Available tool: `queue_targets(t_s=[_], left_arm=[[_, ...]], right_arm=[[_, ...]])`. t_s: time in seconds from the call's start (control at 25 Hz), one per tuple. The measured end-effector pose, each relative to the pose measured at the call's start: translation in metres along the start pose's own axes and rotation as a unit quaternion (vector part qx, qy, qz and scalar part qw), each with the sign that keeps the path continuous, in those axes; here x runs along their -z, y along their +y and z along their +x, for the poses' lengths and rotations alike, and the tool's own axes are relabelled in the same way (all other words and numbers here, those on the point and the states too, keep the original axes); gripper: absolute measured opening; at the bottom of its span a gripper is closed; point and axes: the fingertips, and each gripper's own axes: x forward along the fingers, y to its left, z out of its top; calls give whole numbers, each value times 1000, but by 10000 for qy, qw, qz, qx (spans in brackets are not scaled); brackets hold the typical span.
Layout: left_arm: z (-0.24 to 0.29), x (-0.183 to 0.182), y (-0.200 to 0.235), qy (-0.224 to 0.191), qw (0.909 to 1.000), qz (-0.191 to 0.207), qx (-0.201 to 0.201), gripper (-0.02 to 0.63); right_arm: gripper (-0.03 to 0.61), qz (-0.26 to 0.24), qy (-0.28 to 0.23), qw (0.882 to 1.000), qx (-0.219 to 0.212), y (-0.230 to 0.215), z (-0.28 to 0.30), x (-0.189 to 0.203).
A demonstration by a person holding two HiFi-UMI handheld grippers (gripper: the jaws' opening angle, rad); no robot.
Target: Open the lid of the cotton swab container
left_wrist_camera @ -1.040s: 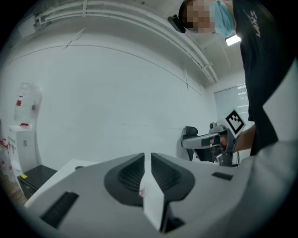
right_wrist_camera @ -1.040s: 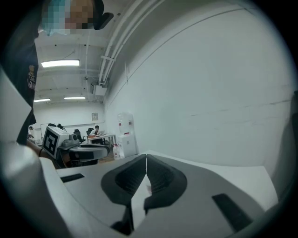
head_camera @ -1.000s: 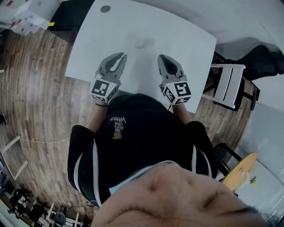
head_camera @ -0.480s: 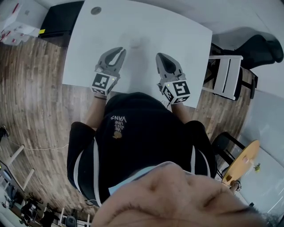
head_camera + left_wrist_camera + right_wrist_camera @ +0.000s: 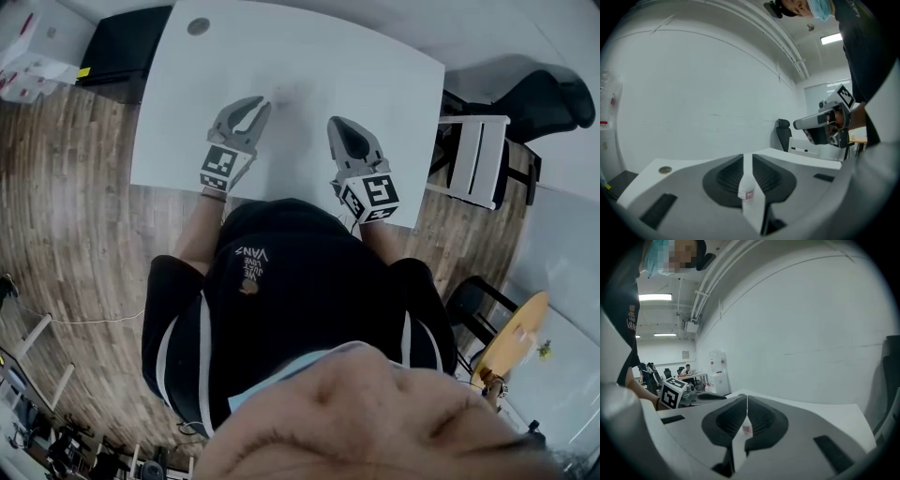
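We log both tongs side by side over near part of white table (image 5: 375,75), apart from each other; left gripper (image 5: 266,101) jaws together, only thin slit between, nothing clamped; right gripper (image 5: 335,121) jaws together too, empty; cotton swab container (image 5: 746,190), small pale upright bottle with red label, stands on table just ahead of left gripper tips; we see it through slit in both gripper views; lid detail too blurred to tell; white chair (image 5: 476,161) by table's right side.
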Motion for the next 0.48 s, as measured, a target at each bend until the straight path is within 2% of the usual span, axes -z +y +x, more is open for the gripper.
queue_targets(t_s=[0.48], left_arm=[[23, 32, 7, 353, 9988, -294, 139, 52]], right_arm=[[12, -4, 173, 9998, 51, -3, 6, 10]])
